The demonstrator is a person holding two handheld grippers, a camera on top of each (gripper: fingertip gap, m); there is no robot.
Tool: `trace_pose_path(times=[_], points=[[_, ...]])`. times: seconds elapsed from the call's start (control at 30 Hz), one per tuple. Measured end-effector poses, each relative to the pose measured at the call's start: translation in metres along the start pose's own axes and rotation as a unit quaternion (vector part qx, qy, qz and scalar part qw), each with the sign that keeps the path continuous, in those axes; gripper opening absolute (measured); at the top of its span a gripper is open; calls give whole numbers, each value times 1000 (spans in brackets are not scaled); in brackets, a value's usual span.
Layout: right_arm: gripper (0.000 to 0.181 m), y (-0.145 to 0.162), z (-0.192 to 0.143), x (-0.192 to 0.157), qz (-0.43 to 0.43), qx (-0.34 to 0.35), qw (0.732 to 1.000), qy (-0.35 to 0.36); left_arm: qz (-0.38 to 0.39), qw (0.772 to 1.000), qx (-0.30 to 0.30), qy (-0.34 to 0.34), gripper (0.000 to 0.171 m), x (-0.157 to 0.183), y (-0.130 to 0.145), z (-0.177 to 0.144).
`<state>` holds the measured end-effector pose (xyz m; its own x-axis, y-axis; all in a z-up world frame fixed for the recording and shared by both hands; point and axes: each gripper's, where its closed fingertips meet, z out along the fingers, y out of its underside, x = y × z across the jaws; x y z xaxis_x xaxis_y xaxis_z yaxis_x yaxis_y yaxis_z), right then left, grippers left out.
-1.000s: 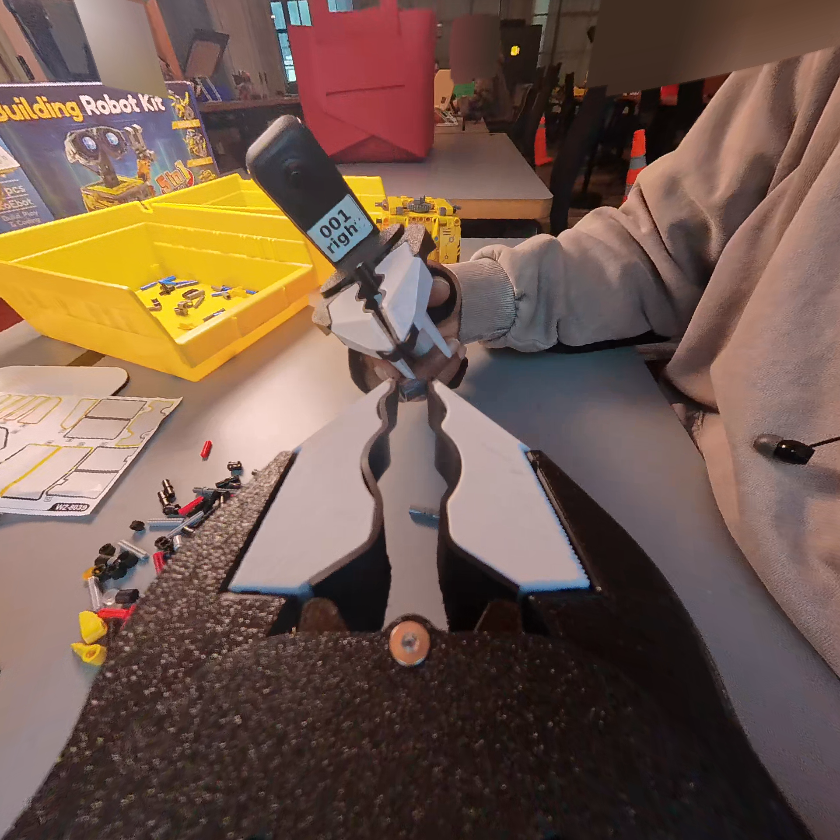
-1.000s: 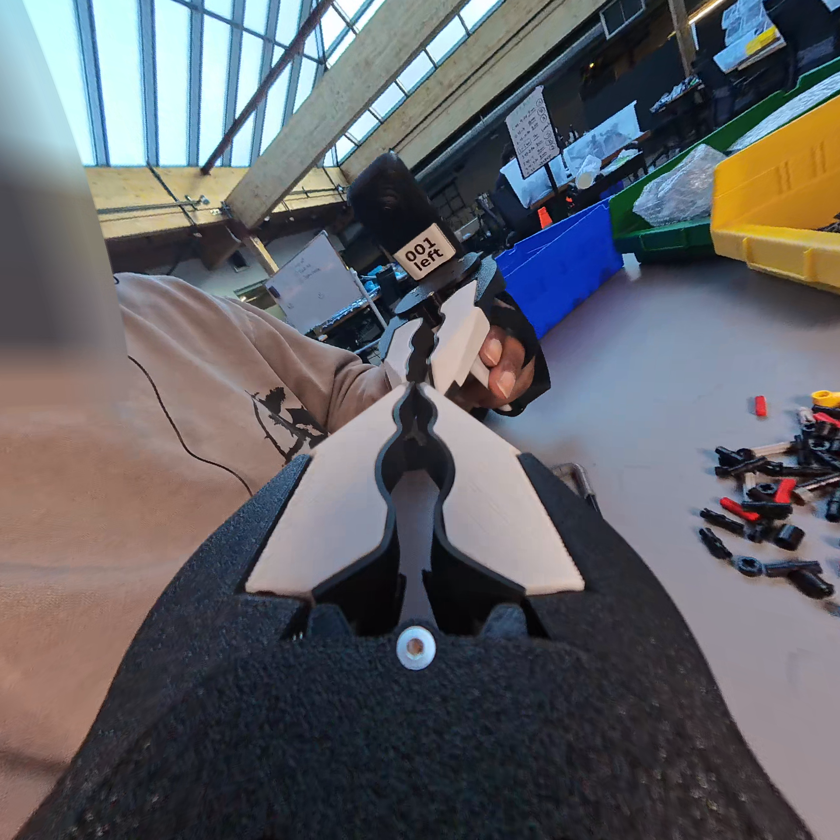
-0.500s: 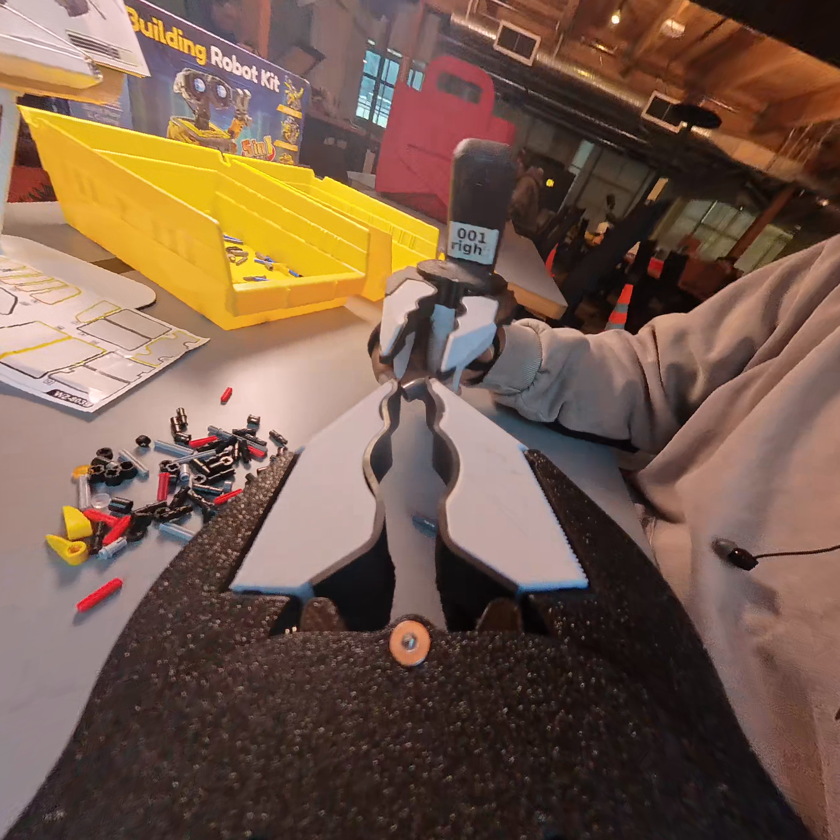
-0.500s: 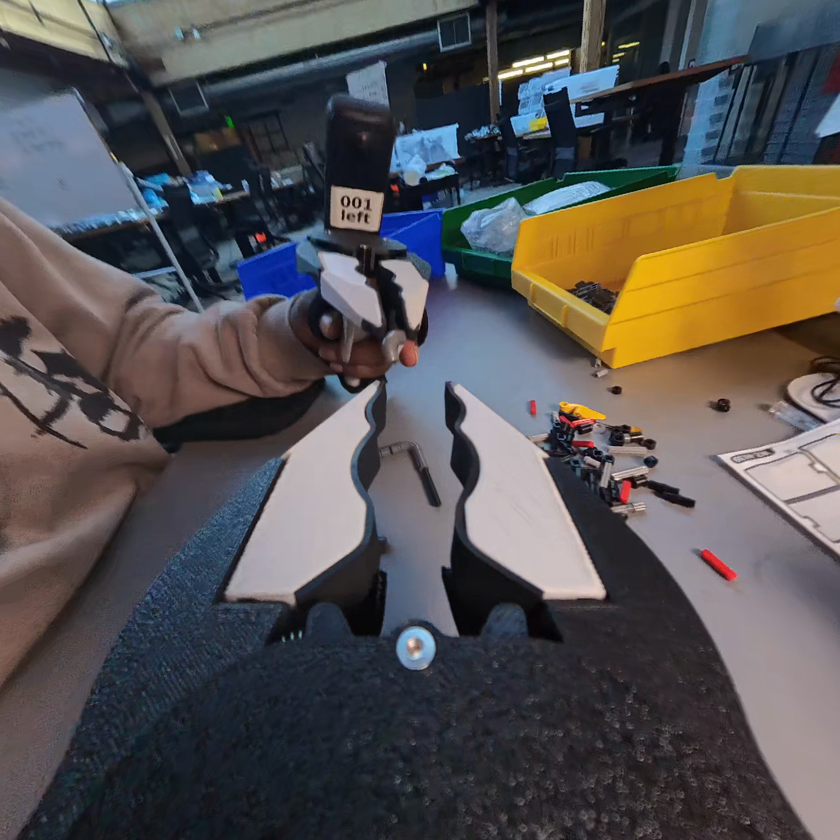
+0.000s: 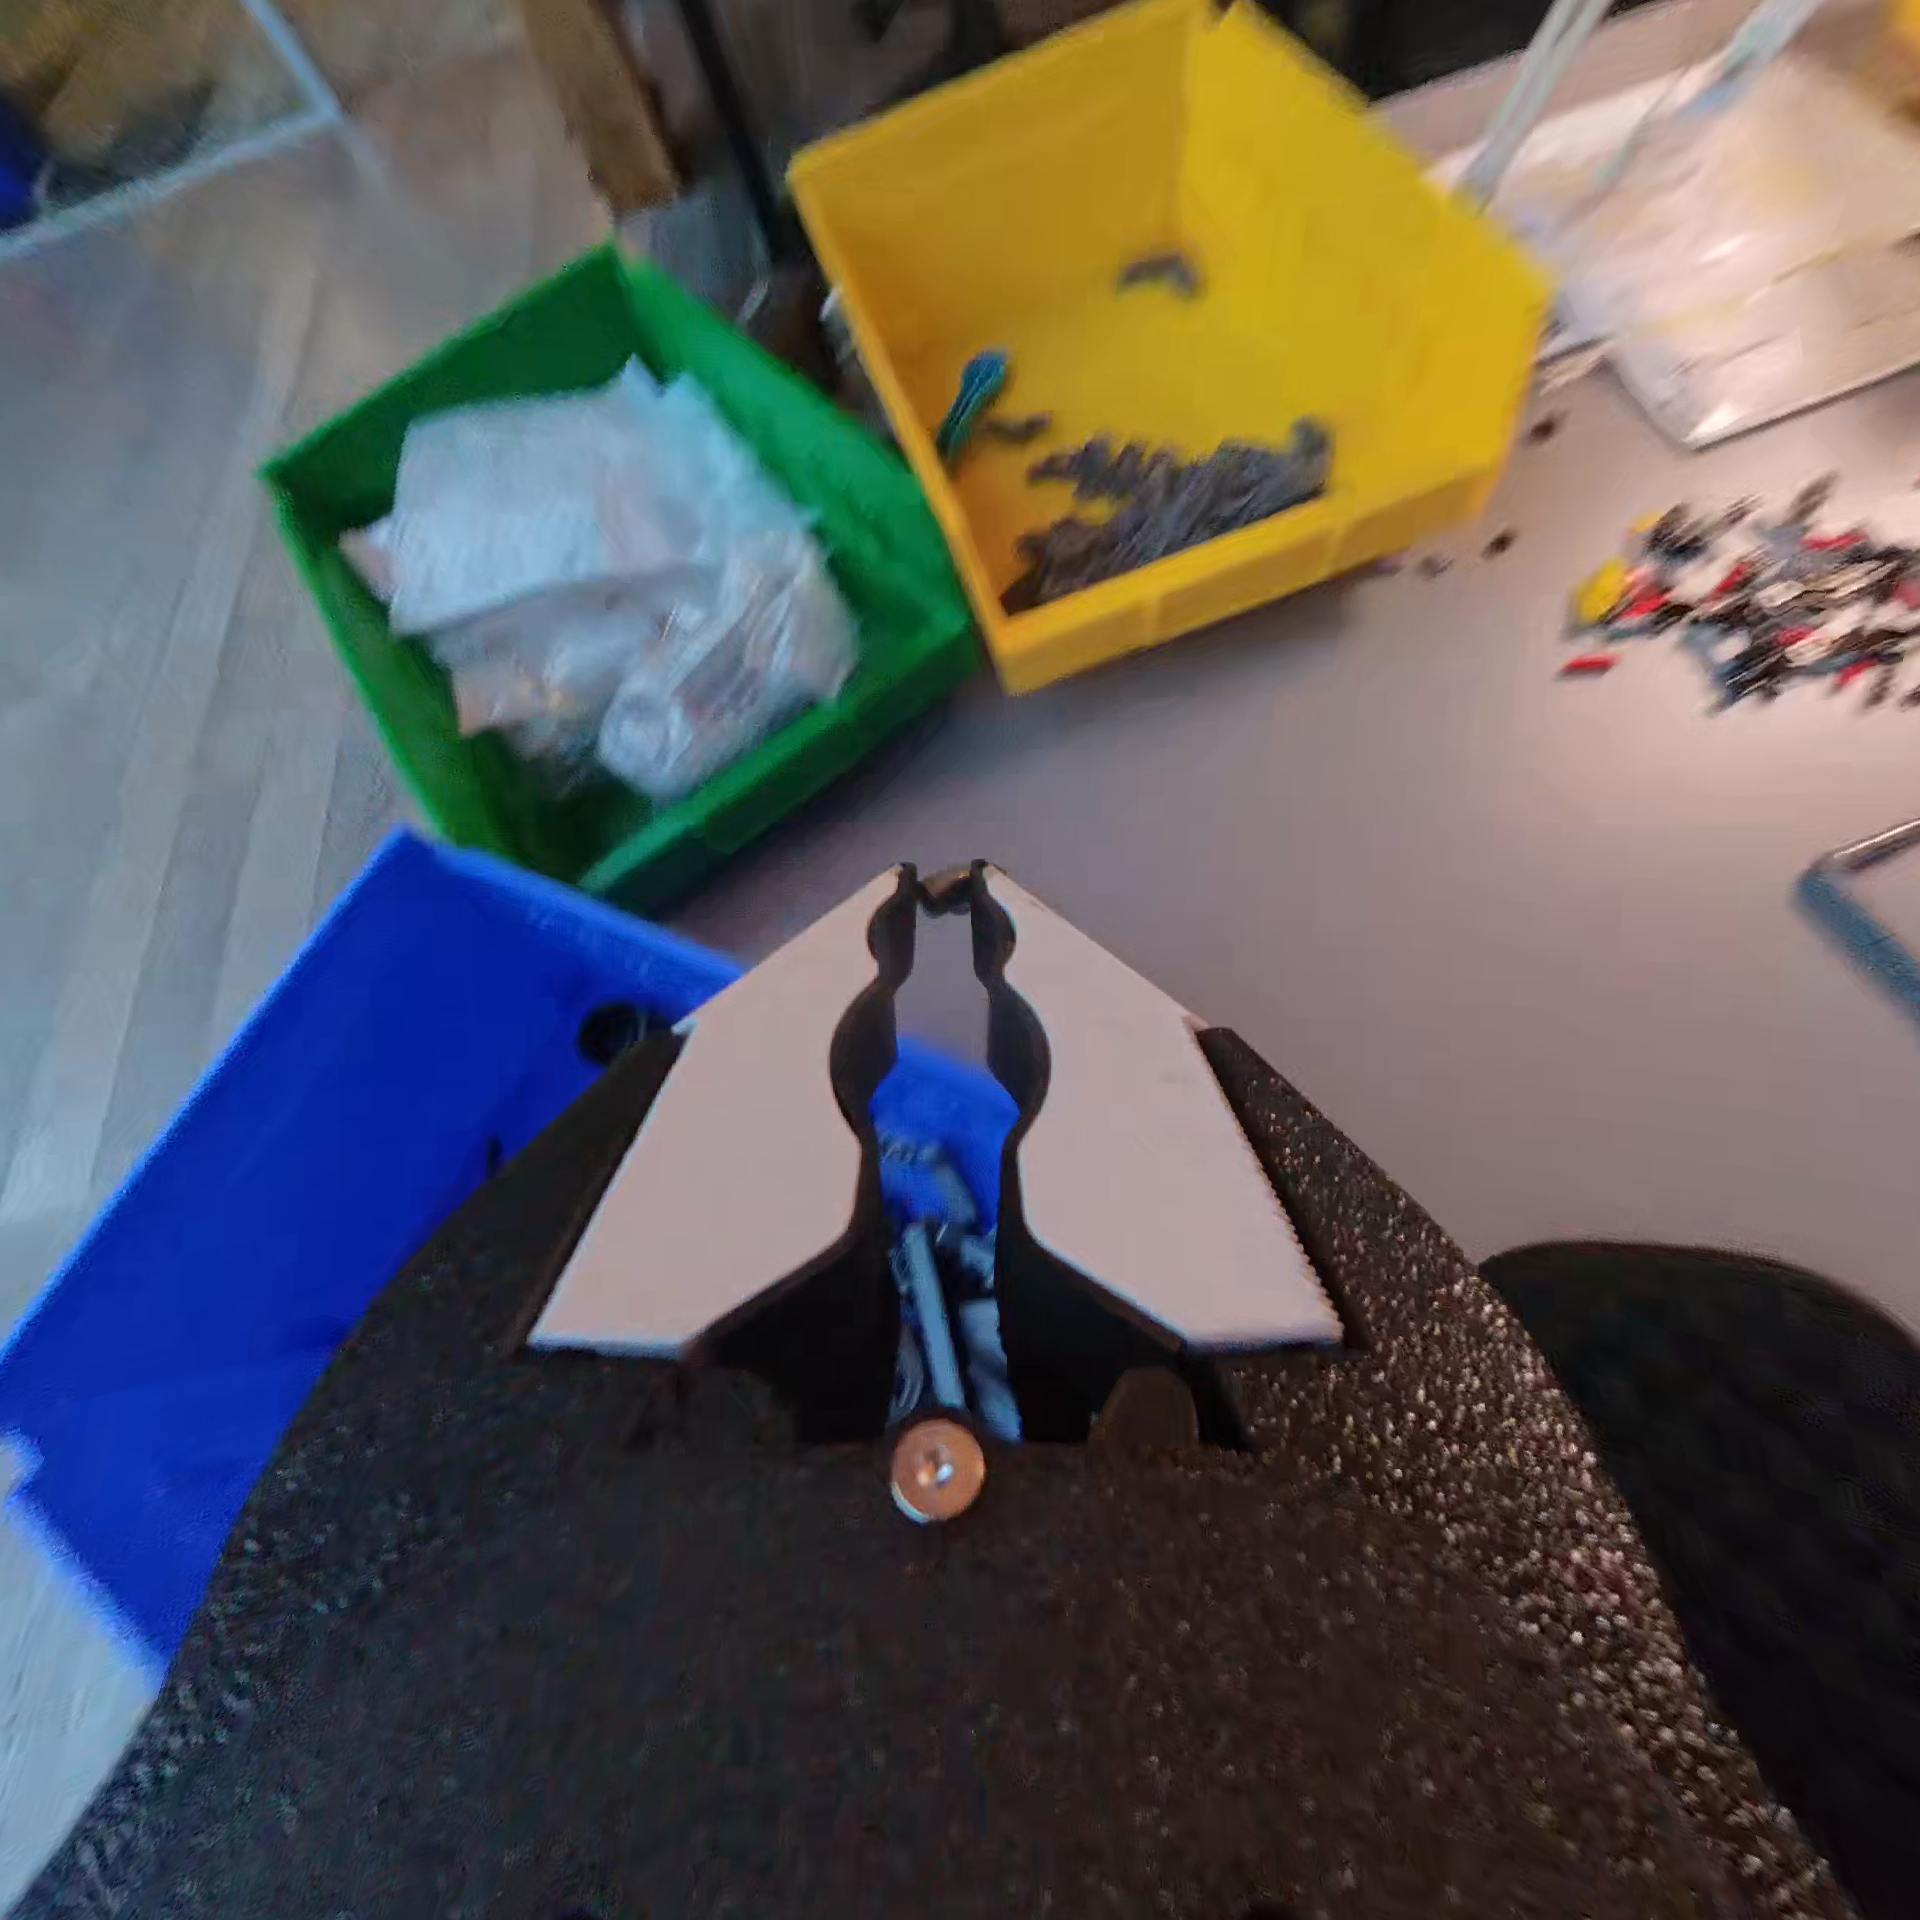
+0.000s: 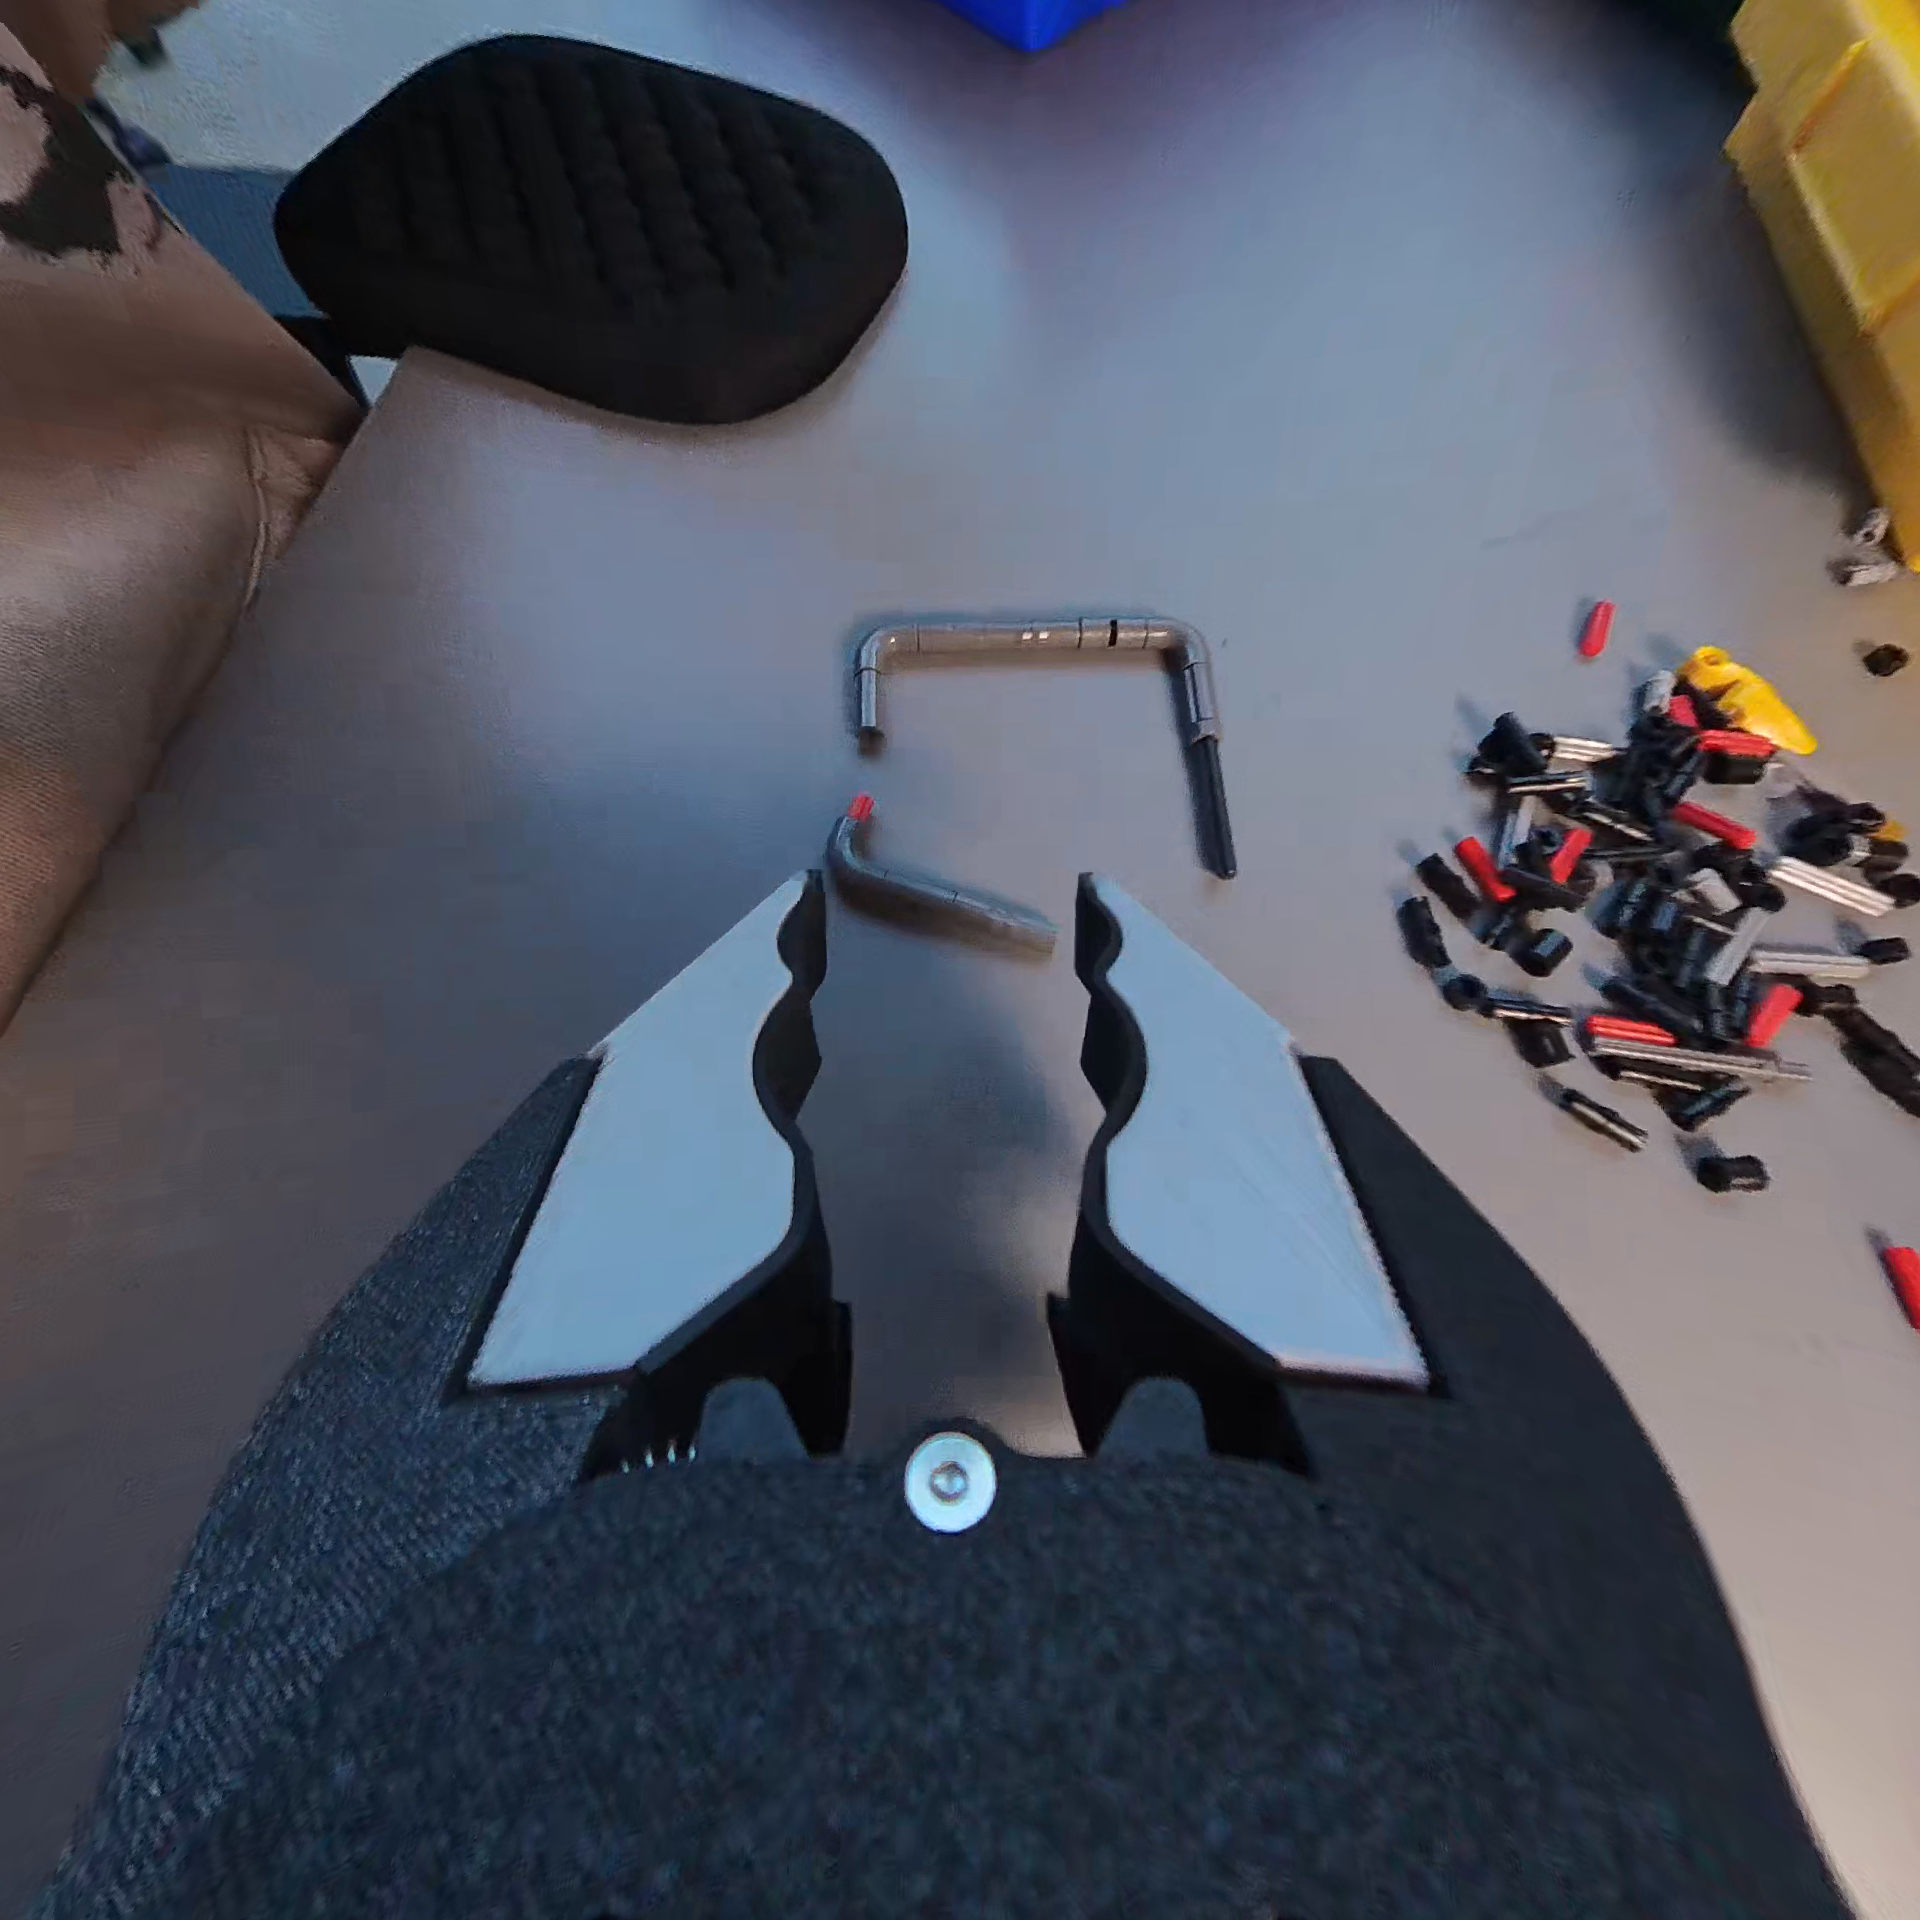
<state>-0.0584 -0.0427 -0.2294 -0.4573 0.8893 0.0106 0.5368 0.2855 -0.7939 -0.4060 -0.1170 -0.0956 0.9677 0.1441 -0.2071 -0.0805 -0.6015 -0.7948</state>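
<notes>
My left gripper (image 5: 943, 883) is shut on a small dark piece (image 5: 943, 900) pinched at its very tips. It hangs over the edge of a blue bin (image 5: 343, 1122), where several grey parts show between the jaws. My right gripper (image 6: 951, 883) is open and empty, pointing down at the grey table (image 6: 1247, 416). Its fingertips stand either side of a short grey L-shaped piece with a red tip (image 6: 935, 902). A longer grey U-shaped chain of pieces (image 6: 1039, 634) lies just beyond it.
A green bin of plastic bags (image 5: 623, 540) and a yellow bin of dark parts (image 5: 1164, 364) stand beyond the blue bin. A pile of small black, red and yellow parts (image 6: 1662, 935) lies right of the right gripper. A black padded rest (image 6: 592, 229) lies at far left, a sleeve (image 6: 104, 468) beside it. About 40 cm separates my left fingertips from my right.
The grippers no longer face each other. The left has swung towards the bins, still shut. The right has tilted down over the table and opened wider.
</notes>
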Motion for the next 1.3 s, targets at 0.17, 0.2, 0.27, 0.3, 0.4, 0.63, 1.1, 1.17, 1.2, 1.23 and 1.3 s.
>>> trace_pose_path(times=[0.17,0.2,0.27,0.3,0.4,0.63,1.1,1.17,1.2,1.23,1.3], points=[[50,17,14,3,-16,-58,998,9,-42,995,-67,-63,17,-40,61,6],[50,16,15,1,-11,-60,998,2,-47,995,-48,-68,26,-38,56,6],[51,16,17,1,-13,-70,997,-1,-42,997,-1,-61,32,-25,34,6],[49,16,19,0,-19,-77,997,-2,-33,998,24,-53,34,-14,19,6],[42,17,20,-3,-18,-93,995,-13,23,996,86,12,35,42,-27,6],[33,20,15,-5,-13,-89,996,-7,133,933,77,326,34,240,-41,34],[5,30,1,0,-1,-88,996,10,341,758,-59,553,29,398,53,58],[4,29,-1,3,6,-79,997,12,341,759,-55,552,23,400,53,61],[4,29,-2,4,11,-72,997,11,337,762,-48,552,20,401,52,62],[4,28,-3,4,16,-66,998,7,334,764,-44,550,18,400,53,63],[4,23,-4,3,24,-46,999,-2,330,773,-27,542,7,398,51,65]])
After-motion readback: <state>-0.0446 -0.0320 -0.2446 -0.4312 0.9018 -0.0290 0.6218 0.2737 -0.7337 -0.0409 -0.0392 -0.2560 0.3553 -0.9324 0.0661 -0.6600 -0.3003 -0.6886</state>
